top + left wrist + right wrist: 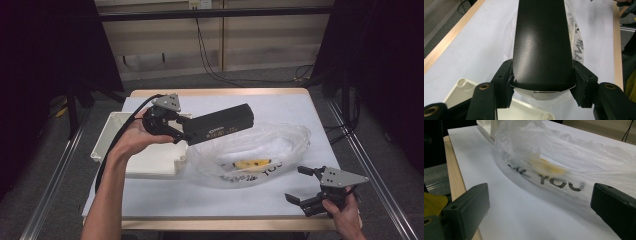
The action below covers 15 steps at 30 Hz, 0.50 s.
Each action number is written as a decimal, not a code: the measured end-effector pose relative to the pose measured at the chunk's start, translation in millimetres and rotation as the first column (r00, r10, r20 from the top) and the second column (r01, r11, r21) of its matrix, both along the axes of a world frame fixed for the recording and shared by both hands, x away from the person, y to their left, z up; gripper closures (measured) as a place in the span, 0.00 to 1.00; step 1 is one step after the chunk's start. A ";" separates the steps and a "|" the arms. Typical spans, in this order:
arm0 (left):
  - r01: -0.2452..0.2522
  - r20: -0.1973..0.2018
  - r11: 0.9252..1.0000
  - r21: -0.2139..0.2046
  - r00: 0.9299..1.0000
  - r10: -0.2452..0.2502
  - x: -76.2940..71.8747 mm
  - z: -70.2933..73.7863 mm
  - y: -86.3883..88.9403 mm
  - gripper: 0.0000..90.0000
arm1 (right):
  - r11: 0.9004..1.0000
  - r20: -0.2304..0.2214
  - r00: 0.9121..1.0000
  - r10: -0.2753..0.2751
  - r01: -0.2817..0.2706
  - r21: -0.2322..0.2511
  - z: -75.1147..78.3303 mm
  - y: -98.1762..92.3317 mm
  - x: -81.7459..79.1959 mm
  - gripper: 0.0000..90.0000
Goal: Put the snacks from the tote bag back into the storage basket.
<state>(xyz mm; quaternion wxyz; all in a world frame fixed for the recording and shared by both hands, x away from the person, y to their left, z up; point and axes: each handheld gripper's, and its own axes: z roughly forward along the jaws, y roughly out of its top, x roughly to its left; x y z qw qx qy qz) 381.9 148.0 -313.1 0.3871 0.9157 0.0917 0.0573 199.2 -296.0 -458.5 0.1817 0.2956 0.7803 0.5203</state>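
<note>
You work on one desk (pixel 150 200) under a white cover. One white tray (pixel 150 160) sits at its left edge; one clear plastic bag (pixel 260 145) lies mid-desk. Your left gripper (pixel 182 127) clamps one long black box (pixel 220 125) by its end, aloft above the bag's left side. You appear to be carrying it; next, ease it into the bag's mouth. Your right gripper (pixel 305 186) waits wide, empty, near the front-right corner.

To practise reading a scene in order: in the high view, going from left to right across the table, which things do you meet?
White tray → left tongs, closed on a long black box → clear plastic bag → right tongs, open, at the table's near right corner.
</note>
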 end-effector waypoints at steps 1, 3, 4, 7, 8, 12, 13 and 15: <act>-0.006 0.002 1.000 0.000 1.000 0.006 -0.1 1.7 3.0 0.48 | 1.000 -0.002 1.000 0.002 -0.002 0.002 -0.1 0.3 0.1 0.02; -0.008 0.009 1.000 -0.004 1.000 0.008 -0.2 4.5 7.2 0.48 | 1.000 -0.004 1.000 0.001 -0.001 0.003 -0.4 0.6 0.0 0.02; -0.008 0.009 1.000 -0.014 1.000 0.008 0.1 6.2 10.1 0.48 | 1.000 -0.004 1.000 0.000 0.000 0.003 -0.4 0.6 0.0 0.02; -0.026 0.018 0.999 -0.030 1.000 0.026 0.2 10.8 18.6 0.48 | 1.000 -0.001 1.000 -0.004 0.004 0.001 -0.2 0.4 -0.2 0.02; -0.029 0.019 0.999 -0.032 0.999 0.030 0.3 11.7 21.2 0.48 | 1.000 0.000 1.000 -0.006 0.006 0.000 -0.1 0.3 -0.3 0.02; -0.056 0.027 0.998 -0.017 0.998 0.056 1.9 14.3 32.9 0.48 | 1.000 0.000 1.000 -0.006 0.006 0.001 0.0 0.1 -0.5 0.02; -0.061 0.027 0.998 -0.020 0.998 0.062 2.9 14.5 36.3 0.48 | 1.000 0.004 1.000 -0.005 0.005 -0.001 -0.1 -0.1 -0.2 0.02; -0.075 0.020 0.997 -0.029 0.997 0.076 4.9 14.2 42.4 0.48 | 1.000 0.002 1.000 -0.006 0.006 -0.002 -0.1 0.0 -0.2 0.02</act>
